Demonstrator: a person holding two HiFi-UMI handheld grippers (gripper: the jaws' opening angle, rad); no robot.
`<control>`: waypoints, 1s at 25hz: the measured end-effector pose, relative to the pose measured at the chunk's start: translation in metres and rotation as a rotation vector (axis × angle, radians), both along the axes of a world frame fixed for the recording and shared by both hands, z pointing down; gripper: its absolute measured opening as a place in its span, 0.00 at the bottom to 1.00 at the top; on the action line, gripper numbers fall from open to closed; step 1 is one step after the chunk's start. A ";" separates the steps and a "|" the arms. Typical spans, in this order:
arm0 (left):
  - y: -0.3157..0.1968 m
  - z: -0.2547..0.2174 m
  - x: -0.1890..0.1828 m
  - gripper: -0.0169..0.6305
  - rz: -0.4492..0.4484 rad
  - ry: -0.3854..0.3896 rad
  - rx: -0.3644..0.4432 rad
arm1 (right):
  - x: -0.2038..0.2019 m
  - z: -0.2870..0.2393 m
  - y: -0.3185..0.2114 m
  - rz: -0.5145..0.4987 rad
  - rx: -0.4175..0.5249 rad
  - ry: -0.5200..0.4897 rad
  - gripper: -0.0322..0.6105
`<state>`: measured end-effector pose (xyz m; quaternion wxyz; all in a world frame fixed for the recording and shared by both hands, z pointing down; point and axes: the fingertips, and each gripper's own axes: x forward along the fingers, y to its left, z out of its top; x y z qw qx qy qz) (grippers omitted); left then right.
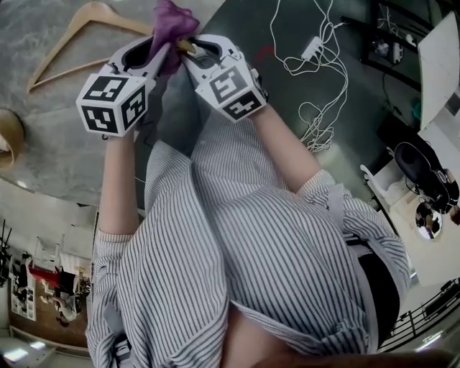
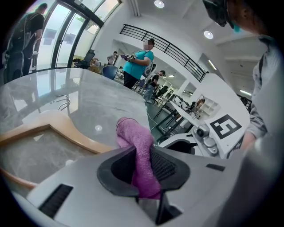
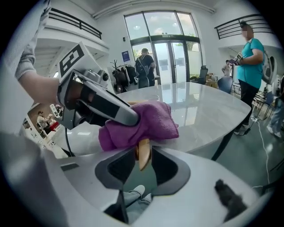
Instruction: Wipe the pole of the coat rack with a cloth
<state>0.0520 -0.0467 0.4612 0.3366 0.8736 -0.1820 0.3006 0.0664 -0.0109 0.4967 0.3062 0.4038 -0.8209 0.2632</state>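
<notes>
A purple cloth (image 1: 172,21) is bunched over one end of a wooden hanger (image 1: 79,32) that lies on the grey marble table (image 1: 50,151). My left gripper (image 1: 164,54) is shut on the cloth (image 2: 140,150), which stands up between its pads. Beside it, my right gripper (image 1: 188,49) is shut on the hanger's tip (image 3: 143,153), just under the cloth (image 3: 142,122). The two grippers almost touch at their tips. In the left gripper view the hanger's arm (image 2: 66,131) curves off to the left. No coat rack pole shows near the grippers.
The table's edge runs just right of the grippers, with dark floor beyond. White cables and a power strip (image 1: 313,50) lie on that floor. People stand far off (image 2: 137,62) (image 3: 250,57). My striped shirt fills the lower head view.
</notes>
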 end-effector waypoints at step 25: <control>-0.023 0.011 -0.017 0.16 0.021 0.051 -0.075 | -0.002 0.006 -0.001 0.008 -0.065 0.044 0.22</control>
